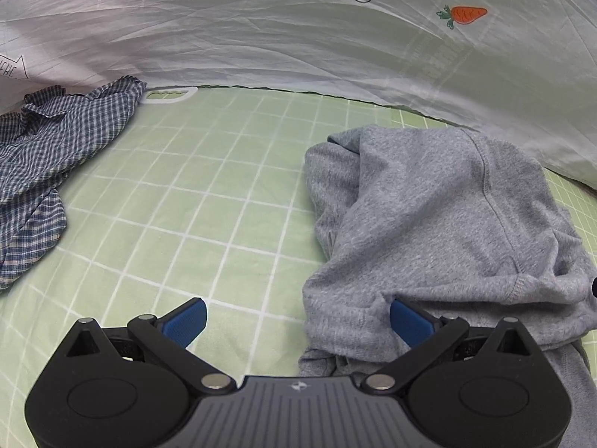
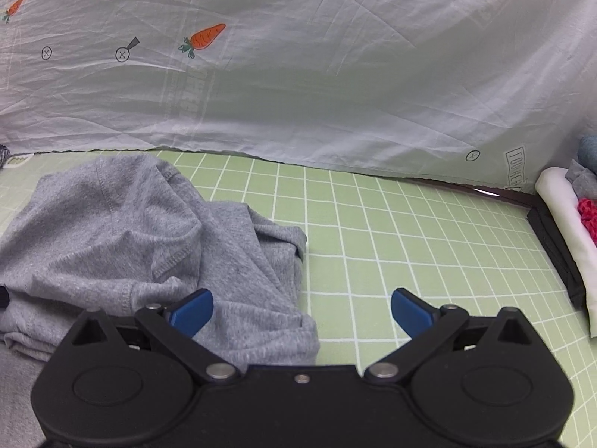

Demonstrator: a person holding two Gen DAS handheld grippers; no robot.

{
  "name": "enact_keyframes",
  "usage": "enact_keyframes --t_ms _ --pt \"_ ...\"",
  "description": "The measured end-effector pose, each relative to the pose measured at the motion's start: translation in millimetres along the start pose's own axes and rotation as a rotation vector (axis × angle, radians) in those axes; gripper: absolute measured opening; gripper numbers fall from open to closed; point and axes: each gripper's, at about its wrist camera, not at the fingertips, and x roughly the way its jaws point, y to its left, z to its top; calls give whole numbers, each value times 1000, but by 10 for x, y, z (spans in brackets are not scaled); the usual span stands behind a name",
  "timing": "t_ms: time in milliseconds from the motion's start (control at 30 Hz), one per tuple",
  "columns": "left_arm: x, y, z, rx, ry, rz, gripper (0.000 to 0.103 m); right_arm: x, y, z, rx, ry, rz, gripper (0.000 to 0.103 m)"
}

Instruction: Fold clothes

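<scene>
- Left tongs (image 1: pixel 297 324): blue pads spread wide. The right-hand pad (image 1: pixel 410 321) sits against the near edge of the grey garment (image 1: pixel 429 216), tucked under a fold of it; the other pad is over bare green checked cover (image 1: pixel 194 194) and touches no cloth. Nothing is pinched.
- Right tongs (image 2: pixel 301 313): also spread wide and holding nothing. The left-hand pad (image 2: pixel 192 313) lies over the garment's near right corner (image 2: pixel 238 298); the other is over the checked cover (image 2: pixel 410 246).
- Both tongs point low and forward along the surface, towards the pale carrot-print sheet (image 1: pixel 298 37) behind.
- The grey garment lies crumpled in a heap between the two tongs.
- A blue plaid shirt (image 1: pixel 44 156) lies bunched at far left, well apart from it.
- At far right, a white-lined bin (image 2: pixel 563 220) holds other clothes.
</scene>
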Motion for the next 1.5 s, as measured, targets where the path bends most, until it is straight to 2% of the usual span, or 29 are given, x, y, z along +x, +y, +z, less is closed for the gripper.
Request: enact_keyframes --t_ms 200,300,667,933,1067,1300,1500 --pt "-457 112 -114 -28 -65 -10 103 -392 -93 -66 20 -45 15 103" --pt "-663 173 -240 -39 -77 -8 103 -543 -121 -190 26 -32 30 103" --pt "-1037 339 -926 -60 10 -18 103 -1040 -86 -783 23 49 83 103" --pt "-1087 331 -1432 -13 108 -50 103 -1170 -132 -1284 40 170 85 103" --pt "-1072 321 -1611 -10 146 -42 103 -1163 -168 -1449 30 217 79 103" --pt "-1041 258 -1795 14 161 -40 103 -1200 -187 -1678 -9 264 108 103" --pt "-1064 242 -1898 -15 166 -84 100 -1228 -206 -1766 11 289 139 101"
